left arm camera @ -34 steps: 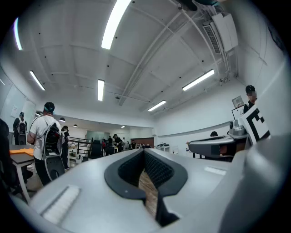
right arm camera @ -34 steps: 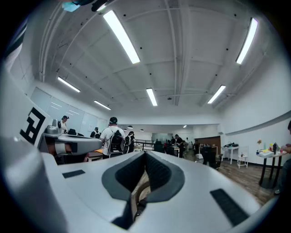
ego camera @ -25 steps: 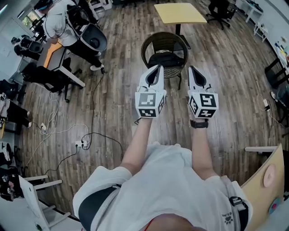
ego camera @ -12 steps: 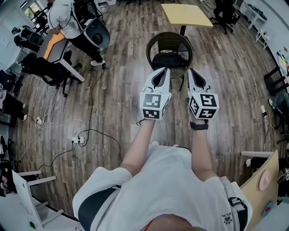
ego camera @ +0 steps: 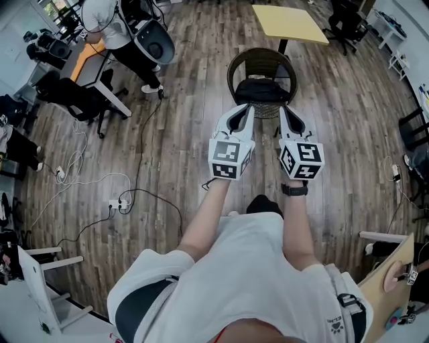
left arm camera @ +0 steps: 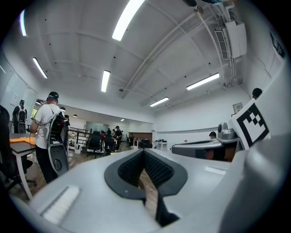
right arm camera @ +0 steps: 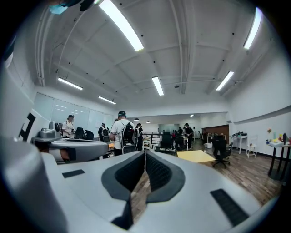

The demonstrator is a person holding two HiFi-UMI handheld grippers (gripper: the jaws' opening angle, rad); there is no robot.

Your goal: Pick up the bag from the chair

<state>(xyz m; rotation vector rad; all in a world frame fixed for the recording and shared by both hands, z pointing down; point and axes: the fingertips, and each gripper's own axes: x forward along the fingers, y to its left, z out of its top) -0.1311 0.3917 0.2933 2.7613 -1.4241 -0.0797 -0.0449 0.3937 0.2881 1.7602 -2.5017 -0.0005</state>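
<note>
A black bag [ego camera: 263,89] lies on the seat of a round wicker chair [ego camera: 236,67] in the head view, just beyond both grippers. My left gripper [ego camera: 248,107] is held level in front of the chair's near left edge, its jaws shut with nothing between them. My right gripper [ego camera: 282,109] is beside it at the chair's near right edge, also shut and empty. The left gripper view shows the closed tips of the left gripper [left arm camera: 143,152], and the right gripper view those of the right gripper [right arm camera: 145,154]. Neither of these views shows the bag or the chair.
A yellow table [ego camera: 289,22] stands right behind the chair. A person [ego camera: 107,13] stands by a desk [ego camera: 94,67] at the far left, near black office chairs [ego camera: 74,100]. Cables and a power strip [ego camera: 120,201] lie on the wooden floor at left.
The chair and bag have come nearer and lower in the head view as the person walked toward them. Both grippers kept their pose and stayed shut.
</note>
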